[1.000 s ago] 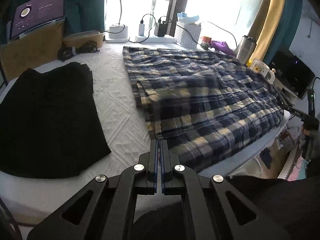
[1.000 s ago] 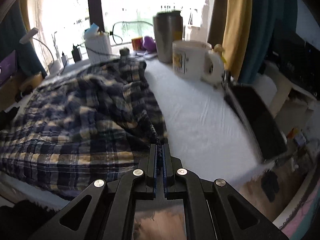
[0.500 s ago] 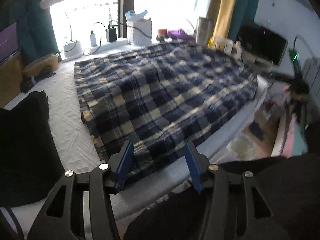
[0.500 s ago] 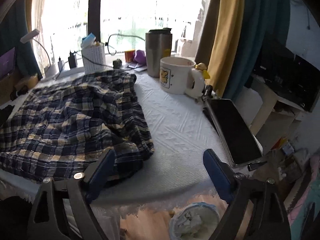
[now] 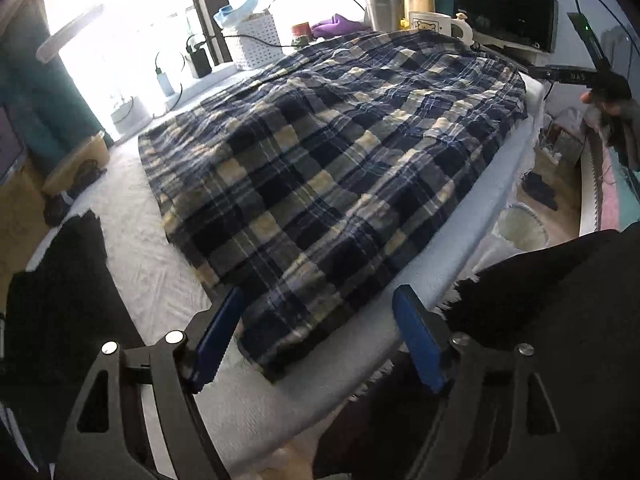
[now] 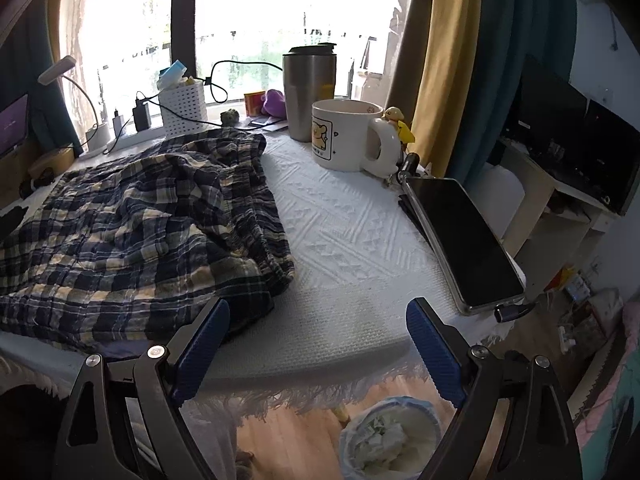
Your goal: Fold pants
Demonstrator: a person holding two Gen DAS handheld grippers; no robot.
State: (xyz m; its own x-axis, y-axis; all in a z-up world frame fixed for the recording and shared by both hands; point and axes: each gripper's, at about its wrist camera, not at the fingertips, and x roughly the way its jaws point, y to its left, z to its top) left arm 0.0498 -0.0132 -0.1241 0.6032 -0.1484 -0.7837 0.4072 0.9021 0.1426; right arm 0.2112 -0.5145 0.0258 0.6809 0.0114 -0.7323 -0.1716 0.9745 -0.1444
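Observation:
The blue, cream and black plaid pants (image 5: 328, 168) lie spread flat across the white textured table cover (image 5: 160, 280). My left gripper (image 5: 316, 316) is open and empty, hovering over the pants' near corner at the table's front edge. In the right wrist view the pants' (image 6: 132, 232) rumpled right end lies at the left. My right gripper (image 6: 318, 328) is open and empty, above the bare cover (image 6: 352, 240) just right of the pants.
A black folded garment (image 5: 52, 300) lies left of the pants. A mug (image 6: 346, 136), steel tumbler (image 6: 310, 88) and phone (image 6: 460, 236) stand to the right. A white basket (image 6: 184, 108), chargers and cables line the window sill. A waste bin (image 6: 388, 436) sits on the floor below.
Both grippers were shut on the pants' edge one second ago. They opened, let the fabric go and drew back toward the table's front edge; the pants now lie flat.

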